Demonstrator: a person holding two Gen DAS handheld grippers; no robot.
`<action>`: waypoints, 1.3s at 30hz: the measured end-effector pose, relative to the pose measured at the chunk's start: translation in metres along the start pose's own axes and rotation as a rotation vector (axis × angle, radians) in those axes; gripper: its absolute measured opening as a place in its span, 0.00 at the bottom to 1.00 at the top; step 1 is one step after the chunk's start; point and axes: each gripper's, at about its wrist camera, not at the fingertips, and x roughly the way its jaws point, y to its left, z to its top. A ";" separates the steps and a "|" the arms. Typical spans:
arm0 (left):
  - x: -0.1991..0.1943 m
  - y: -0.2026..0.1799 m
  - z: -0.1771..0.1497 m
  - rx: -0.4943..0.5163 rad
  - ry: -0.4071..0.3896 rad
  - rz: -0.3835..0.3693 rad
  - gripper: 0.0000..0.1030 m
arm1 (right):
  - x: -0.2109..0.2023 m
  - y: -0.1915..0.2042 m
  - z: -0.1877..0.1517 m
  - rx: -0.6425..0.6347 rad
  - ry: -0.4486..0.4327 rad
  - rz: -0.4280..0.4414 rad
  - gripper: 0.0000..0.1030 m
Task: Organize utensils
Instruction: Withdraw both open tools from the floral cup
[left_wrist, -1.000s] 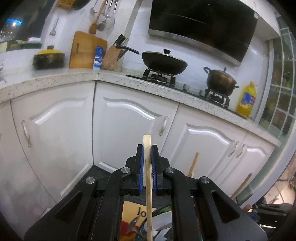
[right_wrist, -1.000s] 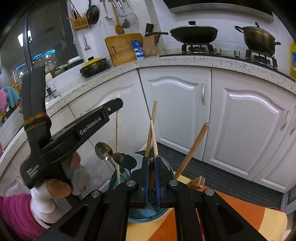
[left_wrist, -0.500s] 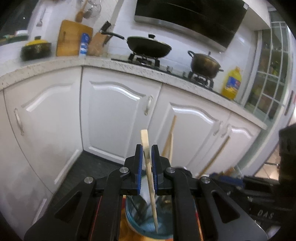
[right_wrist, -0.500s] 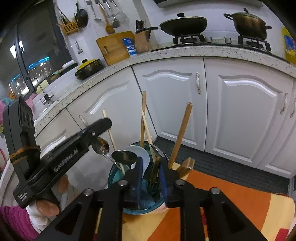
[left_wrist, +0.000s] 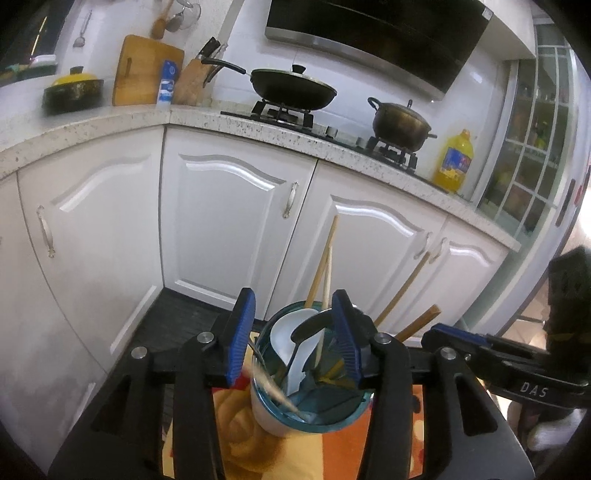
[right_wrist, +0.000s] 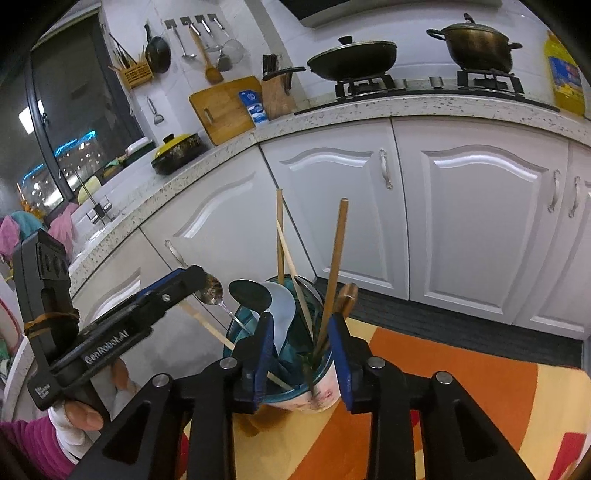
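Utensil cup (left_wrist: 280, 417) stands on the orange-yellow tabletop (right_wrist: 461, 398), crowded with chopsticks (right_wrist: 334, 266), a white spoon (left_wrist: 284, 332) and a black ladle (right_wrist: 249, 295). Left tongs (left_wrist: 291, 332) are opening, gripping nothing (a pale chopstick (left_wrist: 275, 391) lies loose in the cup). Right tongs (right_wrist: 301, 350) are opening too, straddling the cup, pads clear. White cabinets (left_wrist: 229, 221) behind.
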 end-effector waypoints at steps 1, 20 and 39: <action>-0.003 -0.001 0.002 0.001 -0.006 -0.001 0.41 | -0.002 0.000 -0.001 0.002 -0.004 0.000 0.29; -0.043 -0.019 -0.015 0.115 0.002 0.102 0.45 | -0.047 0.016 -0.029 -0.015 -0.083 -0.049 0.40; -0.057 -0.036 -0.031 0.142 0.020 0.165 0.45 | -0.054 0.048 -0.040 -0.079 -0.125 -0.128 0.54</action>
